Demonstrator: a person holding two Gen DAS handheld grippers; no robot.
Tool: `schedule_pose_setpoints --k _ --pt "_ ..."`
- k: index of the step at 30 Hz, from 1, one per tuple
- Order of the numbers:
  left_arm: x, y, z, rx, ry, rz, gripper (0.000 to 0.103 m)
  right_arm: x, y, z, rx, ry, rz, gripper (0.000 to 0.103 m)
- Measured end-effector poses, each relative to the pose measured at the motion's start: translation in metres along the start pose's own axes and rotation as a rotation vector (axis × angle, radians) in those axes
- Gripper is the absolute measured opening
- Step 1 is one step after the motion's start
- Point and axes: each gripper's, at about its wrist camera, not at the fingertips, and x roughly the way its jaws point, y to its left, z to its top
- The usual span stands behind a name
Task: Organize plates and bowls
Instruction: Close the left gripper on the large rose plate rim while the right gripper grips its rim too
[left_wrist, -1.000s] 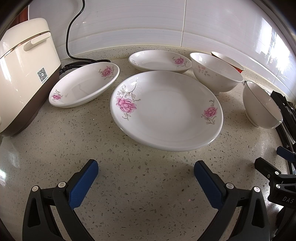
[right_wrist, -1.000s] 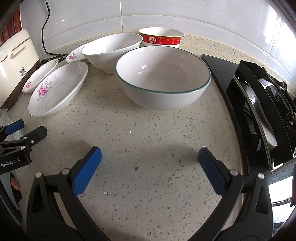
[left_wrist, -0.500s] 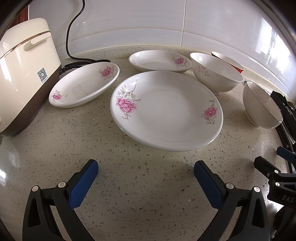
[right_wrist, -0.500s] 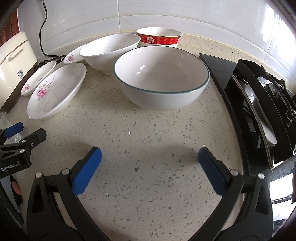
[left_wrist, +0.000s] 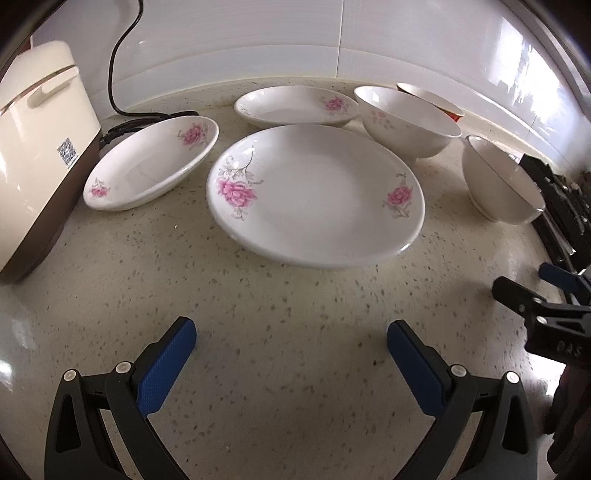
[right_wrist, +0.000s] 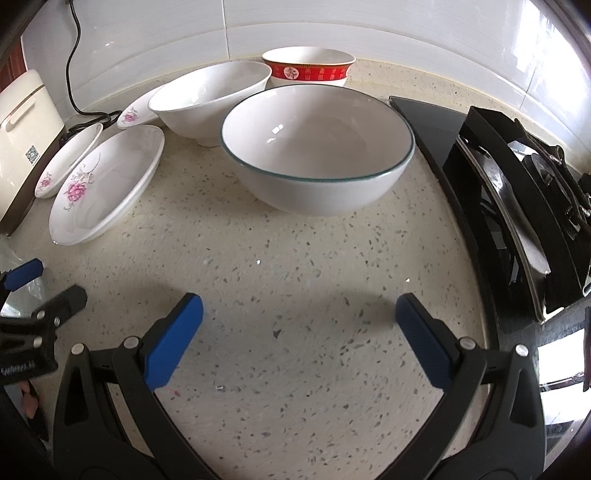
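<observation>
Straight ahead of my open left gripper (left_wrist: 291, 332) lies a large white plate with pink flowers (left_wrist: 316, 194). Two smaller flowered plates sit behind it, one at the left (left_wrist: 147, 162) and one at the back (left_wrist: 295, 105). A white bowl (left_wrist: 406, 123) stands to the right of them, with a red-banded bowl (left_wrist: 430, 101) behind it. My right gripper (right_wrist: 299, 314) is open and empty, a little in front of a green-rimmed white bowl (right_wrist: 317, 147). Further back in that view stand the plain white bowl (right_wrist: 210, 96) and the red-banded bowl (right_wrist: 308, 70).
A cream rice cooker (left_wrist: 33, 147) with a black cord (left_wrist: 118, 74) stands at the left by the tiled wall. A black gas stove (right_wrist: 517, 192) borders the speckled countertop (right_wrist: 295, 258) on the right. The other gripper (left_wrist: 546, 306) shows at the left wrist view's right edge.
Both grippers have crept slightly forward, so the green-rimmed bowl sits a bit closer in the right wrist view. No dish has moved and both grippers stay open.
</observation>
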Motion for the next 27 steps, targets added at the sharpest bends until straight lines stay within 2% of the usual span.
schedule_pose_setpoints --k 4,9,10,13,16,18,19,21,23,25,27 --pt "-0.014 0.029 -0.006 -0.134 -0.039 -0.135 0.103 -0.004 0.003 0.0 0.047 -0.01 0.05 0.103" --pt "-0.012 0.072 0.006 -0.31 -0.043 -0.151 0.103 -0.006 0.012 0.004 0.105 -0.015 0.129 0.103" --pt "-0.011 0.078 0.01 -0.338 -0.042 -0.158 0.103 -0.006 0.018 0.008 0.106 -0.005 0.166 0.103" --pt "-0.006 0.085 0.023 -0.373 -0.04 -0.172 0.103 -0.004 0.032 0.022 0.099 0.0 0.232 0.103" --pt "-0.001 0.083 0.037 -0.36 -0.042 -0.163 0.095 -0.001 0.049 0.038 0.068 0.006 0.276 0.102" --pt "0.005 0.083 0.046 -0.368 -0.039 -0.142 0.086 0.005 0.059 0.05 0.066 0.015 0.3 0.096" --pt "0.009 0.084 0.049 -0.376 -0.033 -0.145 0.084 0.007 0.06 0.053 0.066 0.021 0.308 0.089" --pt "0.014 0.089 0.055 -0.399 -0.023 -0.161 0.076 0.017 0.067 0.061 0.06 0.05 0.316 0.084" --pt "0.017 0.087 0.06 -0.389 -0.023 -0.138 0.068 0.024 0.071 0.064 0.047 0.063 0.324 0.076" --pt "0.018 0.082 0.061 -0.365 -0.02 -0.125 0.065 0.027 0.075 0.068 0.028 0.056 0.315 0.071" --pt "0.018 0.078 0.061 -0.337 -0.022 -0.111 0.056 0.029 0.077 0.072 0.029 0.053 0.327 0.067"
